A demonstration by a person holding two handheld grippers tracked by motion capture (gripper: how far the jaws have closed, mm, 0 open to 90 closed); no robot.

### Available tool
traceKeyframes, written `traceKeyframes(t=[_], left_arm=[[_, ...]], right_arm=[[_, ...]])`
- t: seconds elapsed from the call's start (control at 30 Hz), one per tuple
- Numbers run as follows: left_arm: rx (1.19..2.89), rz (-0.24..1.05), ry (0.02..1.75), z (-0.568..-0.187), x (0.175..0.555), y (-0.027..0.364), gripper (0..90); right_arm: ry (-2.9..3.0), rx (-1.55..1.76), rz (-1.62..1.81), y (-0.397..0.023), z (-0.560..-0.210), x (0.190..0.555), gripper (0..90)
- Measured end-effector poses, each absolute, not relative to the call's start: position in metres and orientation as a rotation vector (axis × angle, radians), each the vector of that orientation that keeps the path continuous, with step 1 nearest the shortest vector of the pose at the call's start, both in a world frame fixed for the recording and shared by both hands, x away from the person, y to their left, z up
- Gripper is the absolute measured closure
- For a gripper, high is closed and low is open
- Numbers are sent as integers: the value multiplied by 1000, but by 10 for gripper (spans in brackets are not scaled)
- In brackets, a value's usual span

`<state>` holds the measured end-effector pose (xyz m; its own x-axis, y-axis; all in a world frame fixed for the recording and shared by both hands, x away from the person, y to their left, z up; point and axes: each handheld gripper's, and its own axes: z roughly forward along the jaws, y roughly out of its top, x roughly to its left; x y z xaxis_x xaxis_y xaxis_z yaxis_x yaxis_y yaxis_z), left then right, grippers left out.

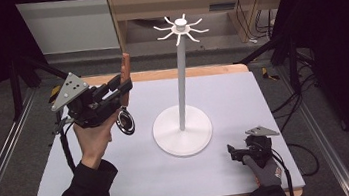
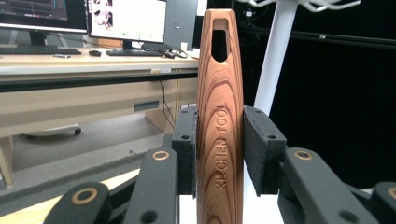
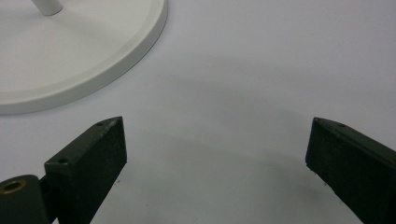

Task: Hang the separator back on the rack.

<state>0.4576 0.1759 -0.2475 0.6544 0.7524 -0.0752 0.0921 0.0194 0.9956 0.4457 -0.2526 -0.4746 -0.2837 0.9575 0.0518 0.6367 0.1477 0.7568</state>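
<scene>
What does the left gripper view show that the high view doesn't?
Only the left gripper view: the words KITCHEN TOOL and a hanging slot on the wooden handle, with the pads pressed on both its sides. Only the high view: the metal head below the left tongs, the stand's hooks and base, and the right tongs resting apart. Both: handle and stand pole.

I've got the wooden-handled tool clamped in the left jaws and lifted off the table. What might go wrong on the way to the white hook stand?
1. The left gripper clamps the wooden-handled kitchen tool midway along the handle, and the round metal head hangs below, so it may swing or pivot.
2. The slot at the handle tip is narrow and the thin white hooks sit high, so a miss is likely.
3. A bump could tip the tall white stand.
</scene>
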Motion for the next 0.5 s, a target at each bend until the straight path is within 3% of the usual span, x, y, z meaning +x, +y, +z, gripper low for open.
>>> traceKeyframes(t=[0.5], left_arm=[[1481,589,674,-222,456,153,670]], right_arm=[[1984,1523,962,-253,-474,446,56]])
